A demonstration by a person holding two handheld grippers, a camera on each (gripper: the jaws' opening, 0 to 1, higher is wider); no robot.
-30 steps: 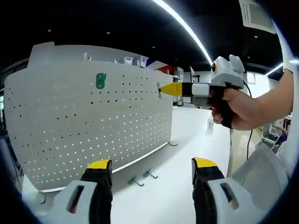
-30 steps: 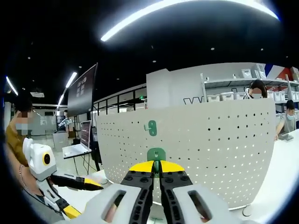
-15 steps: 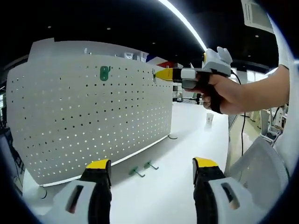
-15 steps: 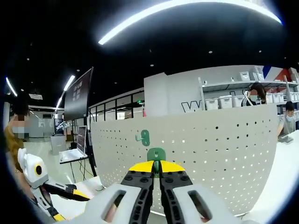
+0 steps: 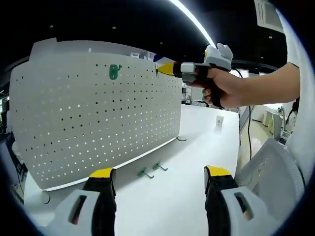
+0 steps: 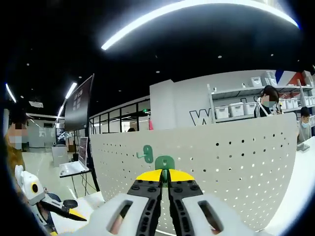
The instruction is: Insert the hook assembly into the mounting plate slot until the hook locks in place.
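Two loose green hooks (image 5: 151, 170) are seen lying on a white worktop (image 5: 197, 162), near the foot of a white pegboard (image 5: 93, 118) that stands upright on it. A large hall is shown around it, with a dark ceiling, long strip lights (image 6: 197, 10), glass partitions and shelves of white bins (image 6: 231, 110). A big dark letter "W" (image 6: 199, 117) can be read on the far wall; the rest is hidden behind the board. A paper cup (image 5: 218, 120) stands farther back on the worktop.

In the left gripper view, the left gripper (image 5: 160, 178) is held low over the worktop with its yellow-tipped fingers (image 5: 102, 173) spread wide and empty. The right gripper (image 5: 160, 69) is raised in a hand (image 5: 219, 91) with the arm stretched out, its tip brought level with the board's top edge. In the right gripper view, its fingers (image 6: 150, 175) are closed on a green hook piece (image 6: 165, 162), held right at the board's upper rows. Another green hook (image 5: 114, 72) is already hung on the board, just beside it.
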